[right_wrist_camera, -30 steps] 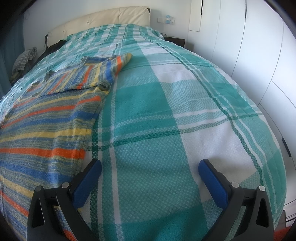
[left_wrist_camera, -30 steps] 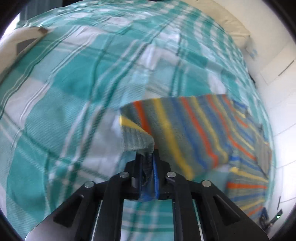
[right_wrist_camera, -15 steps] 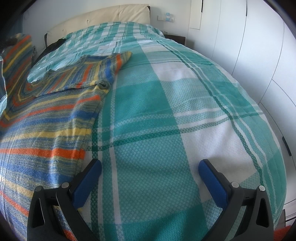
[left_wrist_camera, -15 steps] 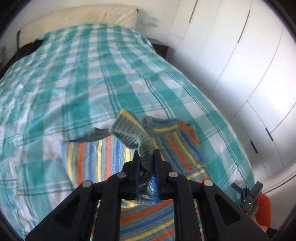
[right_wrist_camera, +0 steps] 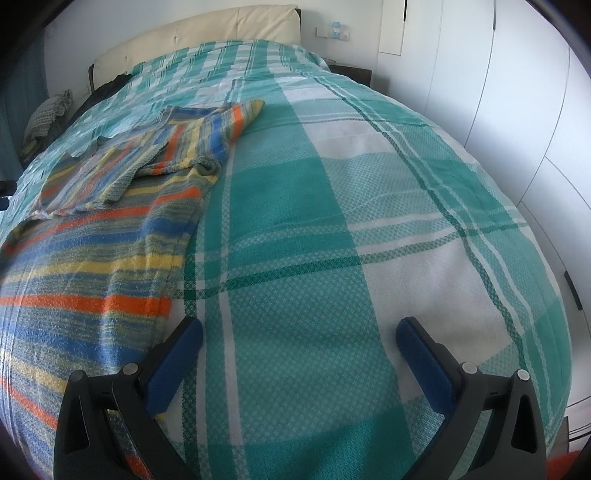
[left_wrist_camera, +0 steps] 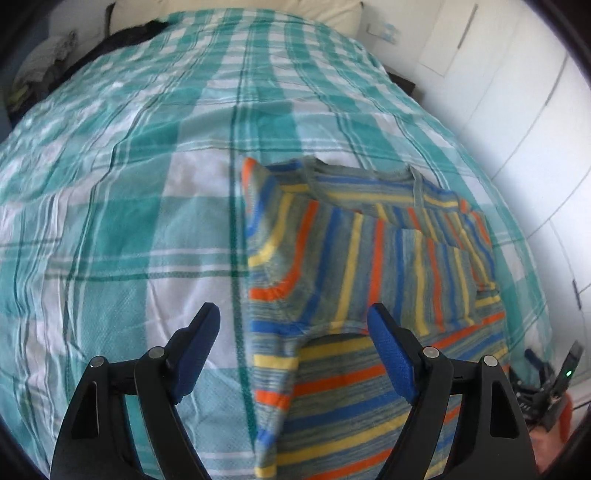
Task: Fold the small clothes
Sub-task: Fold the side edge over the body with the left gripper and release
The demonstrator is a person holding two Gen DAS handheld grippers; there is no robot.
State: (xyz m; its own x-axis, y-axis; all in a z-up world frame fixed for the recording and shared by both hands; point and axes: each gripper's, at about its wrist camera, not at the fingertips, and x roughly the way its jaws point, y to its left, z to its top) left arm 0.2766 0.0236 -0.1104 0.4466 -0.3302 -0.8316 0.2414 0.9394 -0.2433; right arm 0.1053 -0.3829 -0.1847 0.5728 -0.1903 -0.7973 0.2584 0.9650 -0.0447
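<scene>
A small striped sweater (left_wrist_camera: 369, 280), grey with blue, yellow and orange bands, lies on the bed. Its left sleeve is folded over the body. In the left wrist view my left gripper (left_wrist_camera: 291, 321) is open and empty just above the folded sleeve. In the right wrist view the sweater (right_wrist_camera: 110, 229) lies at the left, its right sleeve (right_wrist_camera: 229, 122) stretched out toward the headboard. My right gripper (right_wrist_camera: 299, 332) is open and empty, low over the bedspread beside the sweater's right edge.
The bed carries a teal and white plaid bedspread (right_wrist_camera: 332, 206). A cream headboard (right_wrist_camera: 207, 33) stands at the far end. White wardrobe doors (right_wrist_camera: 517, 110) line the right side. Dark clothes (left_wrist_camera: 122, 37) lie near the pillow end at the left.
My left gripper carried the left sleeve across, laid it on the sweater's body and opened, letting go. The right gripper has stayed still and open.
</scene>
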